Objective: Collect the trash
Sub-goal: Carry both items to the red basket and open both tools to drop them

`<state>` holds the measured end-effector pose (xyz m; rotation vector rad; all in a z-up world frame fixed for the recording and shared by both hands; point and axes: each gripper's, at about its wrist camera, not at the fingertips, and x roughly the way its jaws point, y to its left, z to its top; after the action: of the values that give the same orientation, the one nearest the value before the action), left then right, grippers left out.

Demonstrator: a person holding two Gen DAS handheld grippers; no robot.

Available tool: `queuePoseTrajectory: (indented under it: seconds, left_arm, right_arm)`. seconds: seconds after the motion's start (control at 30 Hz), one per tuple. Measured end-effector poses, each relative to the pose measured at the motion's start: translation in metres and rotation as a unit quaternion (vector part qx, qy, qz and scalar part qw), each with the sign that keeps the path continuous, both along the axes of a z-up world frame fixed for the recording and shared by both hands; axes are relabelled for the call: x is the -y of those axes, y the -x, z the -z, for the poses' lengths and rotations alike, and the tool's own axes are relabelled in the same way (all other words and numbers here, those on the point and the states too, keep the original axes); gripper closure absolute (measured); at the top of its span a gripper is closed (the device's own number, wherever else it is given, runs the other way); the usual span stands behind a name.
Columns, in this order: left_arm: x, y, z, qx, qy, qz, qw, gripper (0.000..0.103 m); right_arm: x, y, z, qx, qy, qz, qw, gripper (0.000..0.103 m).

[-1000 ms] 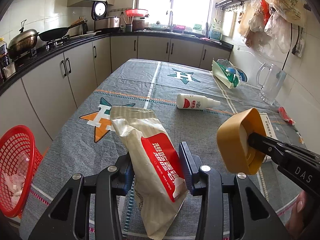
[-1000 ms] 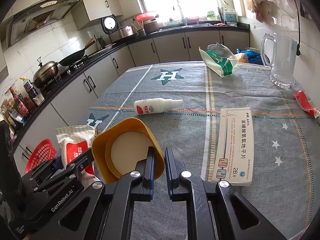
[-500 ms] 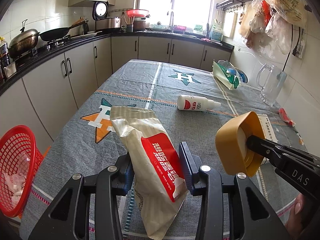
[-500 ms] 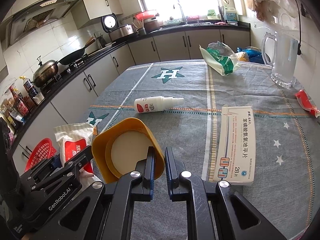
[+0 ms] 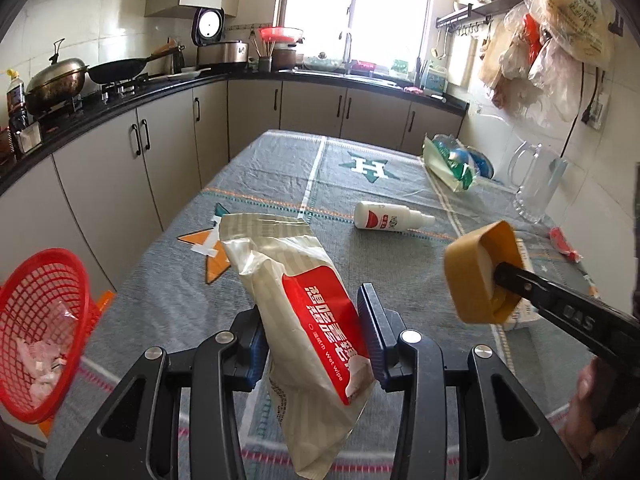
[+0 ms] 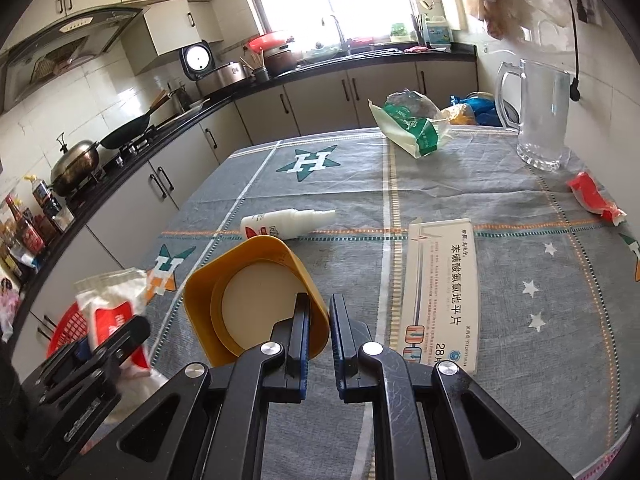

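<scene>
Yellow cup [image 6: 256, 300] in right tool [image 6: 319, 336]

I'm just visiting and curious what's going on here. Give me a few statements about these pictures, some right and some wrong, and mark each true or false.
1. The left gripper holds a wet-wipe pack between its fingers. True.
2. The right gripper is empty. False: it pinches the rim of a yellow tub.
3. The white spray bottle stands upright on the table. False: it lies on its side.
4. A red basket sits beside the table, with some scraps in it. True.
5. The clear jug lies tipped over. False: it stands upright.
</scene>
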<state>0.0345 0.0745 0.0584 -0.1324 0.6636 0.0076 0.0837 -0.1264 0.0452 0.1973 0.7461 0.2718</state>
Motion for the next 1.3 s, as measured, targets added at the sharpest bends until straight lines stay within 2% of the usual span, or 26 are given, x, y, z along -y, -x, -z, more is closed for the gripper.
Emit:
queuePoseTrajectory:
  seconds: [0.27,0.63,1.07,1.17,1.3]
  left_arm:
    - [-0.032,0.039,-0.028,0.026,0.007,-0.018,0.9995,0.063]
    - [-0.125,0.079,-0.041,0.049,0.035,-0.090,0.9941,0.063]
    - [-0.245,0.107,-0.016,0.033,0.061,-0.194,0.9785,0.063]
    - [-0.263,0.104,-0.003,0.017,0.069,-0.209,0.9753,0.067]
    - [-0.278,0.103,0.010,0.006,0.080,-0.223,0.9715,0.067]
  right_arm:
    - [-0.024,0.016,-0.012,-0.005,-0.018,-0.029,0.999,0.092]
    - [-0.118,0.041,-0.026,-0.005,0.006,-0.123,0.992,0.092]
    - [-0.237,0.053,-0.025,-0.012,0.033,-0.210,0.977,0.092]
    - [-0.255,0.052,-0.022,-0.016,0.037,-0.221,0.974,0.092]
    - [-0.275,0.050,-0.015,-0.024,0.042,-0.231,0.972,0.092]
